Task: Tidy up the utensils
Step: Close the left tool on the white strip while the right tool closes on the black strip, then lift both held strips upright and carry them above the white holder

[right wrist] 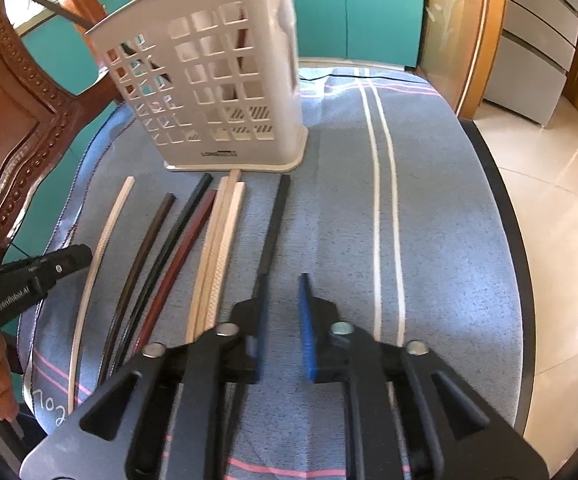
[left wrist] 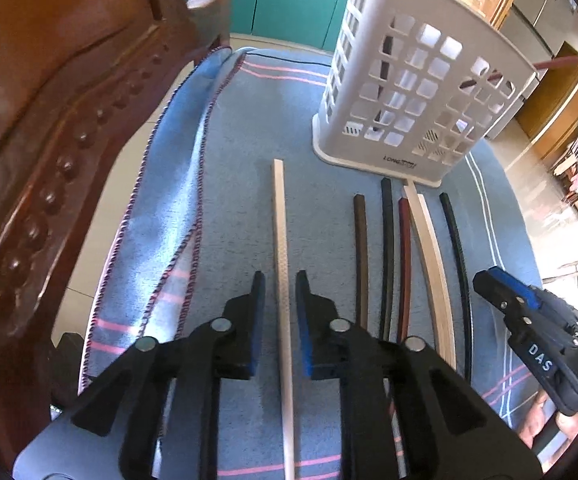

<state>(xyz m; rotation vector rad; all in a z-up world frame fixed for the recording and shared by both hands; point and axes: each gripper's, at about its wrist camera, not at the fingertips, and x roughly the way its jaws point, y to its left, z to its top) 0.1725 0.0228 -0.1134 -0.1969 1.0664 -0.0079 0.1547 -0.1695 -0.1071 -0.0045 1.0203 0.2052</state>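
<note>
Several chopsticks lie side by side on a blue cloth (left wrist: pixel 233 140) in front of a white slotted utensil basket (left wrist: pixel 417 92), which holds a few chopsticks. My left gripper (left wrist: pixel 280 280) is open, its jaws on either side of a white chopstick (left wrist: pixel 279 216) without closing on it. To its right lie a brown chopstick (left wrist: pixel 361 248), a black one (left wrist: pixel 387 240), a dark red one (left wrist: pixel 405 248), a beige pair (left wrist: pixel 429 240) and another black one (left wrist: pixel 457 240). My right gripper (right wrist: pixel 281 284) is open and empty above the cloth, just right of the rightmost black chopstick (right wrist: pixel 275 224). The basket (right wrist: pixel 213 80) stands beyond it.
A carved wooden chair back (left wrist: pixel 49 120) rises close at the left. The table's dark edge (right wrist: pixel 505 208) curves along the right, with tiled floor (right wrist: pixel 561 208) beyond. Teal cabinets (right wrist: pixel 369 12) stand behind the table. The right gripper shows in the left wrist view (left wrist: pixel 485 280).
</note>
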